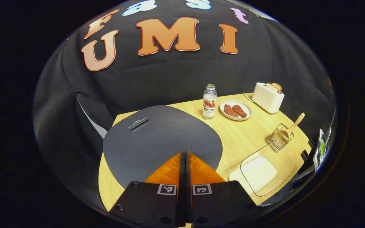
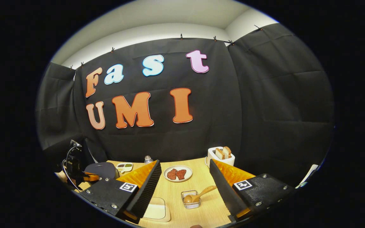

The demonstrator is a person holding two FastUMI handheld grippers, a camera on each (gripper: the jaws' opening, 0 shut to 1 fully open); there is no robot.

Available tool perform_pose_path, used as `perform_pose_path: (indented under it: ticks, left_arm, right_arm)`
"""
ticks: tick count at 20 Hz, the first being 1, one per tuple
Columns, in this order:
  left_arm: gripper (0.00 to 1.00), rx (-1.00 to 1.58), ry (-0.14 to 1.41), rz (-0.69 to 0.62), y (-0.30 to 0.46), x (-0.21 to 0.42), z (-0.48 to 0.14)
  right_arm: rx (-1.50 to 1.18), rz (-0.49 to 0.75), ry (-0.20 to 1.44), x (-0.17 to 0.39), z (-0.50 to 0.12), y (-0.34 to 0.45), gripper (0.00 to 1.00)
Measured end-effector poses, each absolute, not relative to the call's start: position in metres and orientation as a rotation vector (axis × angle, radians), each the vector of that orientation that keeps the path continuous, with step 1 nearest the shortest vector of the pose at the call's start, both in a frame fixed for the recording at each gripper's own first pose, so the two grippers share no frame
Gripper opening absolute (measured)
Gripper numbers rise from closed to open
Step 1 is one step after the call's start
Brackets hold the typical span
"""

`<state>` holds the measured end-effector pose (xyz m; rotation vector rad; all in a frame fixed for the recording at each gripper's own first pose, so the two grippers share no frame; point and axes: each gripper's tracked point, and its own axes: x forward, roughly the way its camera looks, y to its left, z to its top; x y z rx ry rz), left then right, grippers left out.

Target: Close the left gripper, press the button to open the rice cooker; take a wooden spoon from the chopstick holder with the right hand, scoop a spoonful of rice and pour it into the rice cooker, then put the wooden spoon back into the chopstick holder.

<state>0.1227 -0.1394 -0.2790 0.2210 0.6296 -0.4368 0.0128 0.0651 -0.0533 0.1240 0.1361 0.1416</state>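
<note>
My left gripper [image 1: 185, 154] is shut, its fingers pressed together low over the near side of the rice cooker's dark grey lid [image 1: 157, 136], which lies closed. A wooden spoon [image 1: 293, 125] leans in the wire chopstick holder [image 1: 279, 137] at the table's right. Beside it a clear container [image 1: 284, 158] holds white rice [image 1: 254, 174]. In the right gripper view my right gripper [image 2: 185, 163] hangs open and empty above the table, with the spoon [image 2: 198, 194] in its holder [image 2: 191, 200] below, between the fingers. The rice cooker [image 2: 101, 169] and left gripper [image 2: 89, 177] sit far left.
On the wooden table [image 1: 233, 139] behind the cooker stand a small bottle [image 1: 209, 101], a plate of brown meat pieces [image 1: 235, 110] and a white toaster [image 1: 267, 97] with bread in it. A little sauce dish [image 2: 124, 166] lies beside the cooker. Black cloth walls close the booth.
</note>
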Motion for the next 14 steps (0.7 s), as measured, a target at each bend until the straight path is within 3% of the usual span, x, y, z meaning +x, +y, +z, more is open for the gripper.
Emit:
perform_pose_path:
  ticks: [1, 2, 6, 7, 8, 9, 11, 13, 14]
  left_arm:
    - [0.01, 0.258, 0.604, -0.43, -0.141, 0.126, -0.279]
    - [0.05, 0.294, 0.607, -0.418, -0.14, 0.124, -0.28]
    - [0.05, 0.306, 0.591, -0.401, -0.143, 0.128, -0.269]
    - [0.0, 0.298, 0.596, -0.404, -0.143, 0.128, -0.269]
    - [0.05, 0.287, 0.606, -0.394, -0.141, 0.125, -0.264]
    - [0.0, 0.269, 0.573, -0.384, -0.14, 0.131, -0.251]
    - [0.09, 0.241, 0.487, -0.346, -0.135, 0.142, -0.214]
    - [0.04, 0.203, 0.386, -0.303, -0.128, 0.151, -0.171]
    - [0.09, 0.176, 0.343, -0.288, -0.125, 0.15, -0.148]
  right_arm:
    - [0.129, 0.141, 0.136, 0.011, -0.053, 0.064, 0.95]
    - [0.135, 0.14, 0.133, 0.011, -0.051, 0.063, 1.0]
    - [0.148, 0.144, 0.123, 0.005, -0.046, 0.062, 0.95]
    - [0.146, 0.144, 0.117, 0.005, -0.043, 0.06, 0.95]
    - [0.144, 0.141, 0.113, 0.005, -0.042, 0.059, 0.95]
    - [0.143, 0.14, 0.107, 0.003, -0.04, 0.058, 0.95]
    - [0.143, 0.137, 0.097, 0.004, -0.037, 0.058, 0.95]
    - [0.142, 0.134, 0.091, 0.004, -0.036, 0.057, 0.95]
    - [0.138, 0.133, 0.087, 0.003, -0.035, 0.056, 0.95]
